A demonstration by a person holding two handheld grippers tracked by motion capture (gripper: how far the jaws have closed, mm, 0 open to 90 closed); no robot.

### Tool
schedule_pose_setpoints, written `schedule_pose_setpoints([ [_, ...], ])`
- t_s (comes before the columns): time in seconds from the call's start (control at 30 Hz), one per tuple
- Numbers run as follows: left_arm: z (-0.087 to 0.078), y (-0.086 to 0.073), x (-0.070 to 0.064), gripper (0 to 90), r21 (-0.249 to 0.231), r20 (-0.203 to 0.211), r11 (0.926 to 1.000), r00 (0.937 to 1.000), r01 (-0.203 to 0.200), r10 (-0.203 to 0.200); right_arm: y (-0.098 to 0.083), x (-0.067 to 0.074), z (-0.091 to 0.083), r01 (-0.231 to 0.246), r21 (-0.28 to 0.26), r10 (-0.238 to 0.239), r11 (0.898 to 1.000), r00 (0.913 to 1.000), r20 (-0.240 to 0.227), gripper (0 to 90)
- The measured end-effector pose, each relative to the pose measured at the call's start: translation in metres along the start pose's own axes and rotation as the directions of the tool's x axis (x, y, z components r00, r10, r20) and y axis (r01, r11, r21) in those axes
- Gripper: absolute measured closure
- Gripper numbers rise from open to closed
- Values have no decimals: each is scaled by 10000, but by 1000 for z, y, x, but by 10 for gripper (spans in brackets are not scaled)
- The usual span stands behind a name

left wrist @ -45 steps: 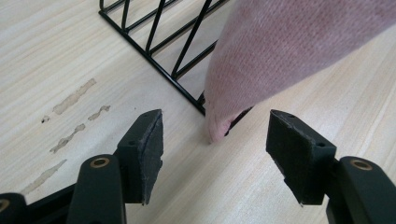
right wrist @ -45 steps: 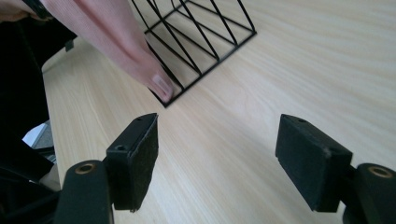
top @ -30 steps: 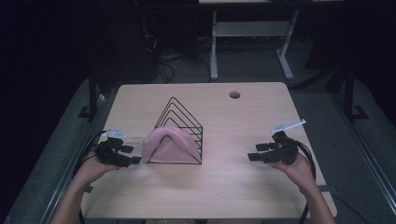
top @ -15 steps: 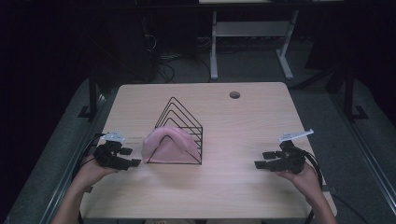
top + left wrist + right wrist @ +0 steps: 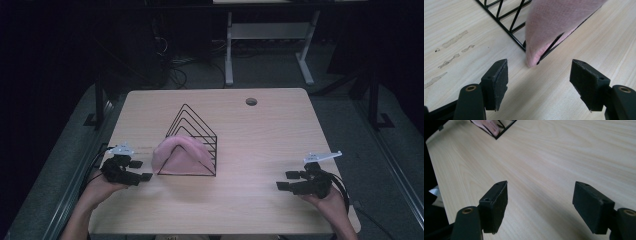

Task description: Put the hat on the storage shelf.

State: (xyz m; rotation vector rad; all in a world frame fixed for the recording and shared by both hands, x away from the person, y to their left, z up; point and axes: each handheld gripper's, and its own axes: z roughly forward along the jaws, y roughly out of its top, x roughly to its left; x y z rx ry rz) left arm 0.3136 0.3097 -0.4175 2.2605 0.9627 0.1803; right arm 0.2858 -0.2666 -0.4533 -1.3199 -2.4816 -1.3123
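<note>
Near the left edge of the counter (image 5: 240, 210), toward its near side, I have my left gripper (image 5: 138, 169) lying low with its fingers (image 5: 496, 83) spread wide; they have just been opening further, and nothing is pinched between them. The pink cloth (image 5: 179, 152) hangs draped over the front of the black wire rack (image 5: 195, 135), which stands a little left of the counter's middle. In the left gripper view the cloth's lower corner (image 5: 534, 58) reaches the counter just ahead of my fingertips, between the lines of the two fingers but clear of both pads. The rack's base wire runs under the cloth there.

Close to the right edge, also on the near side, my right gripper (image 5: 291, 180) sits with its fingers (image 5: 495, 206) spread too, bare wood between them, well apart from the rack.

I count one cloth, one rack, and two grippers. One small round hole (image 5: 251, 101) sits near the far edge.
</note>
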Motion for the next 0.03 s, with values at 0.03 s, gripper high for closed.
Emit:
schedule_pose_setpoints([
  [0.03,-1,-1,-2,311,-81,-40,10000,10000,30,-31,-5,4,1,102,-56,-102,9999,9999,43,274],
])
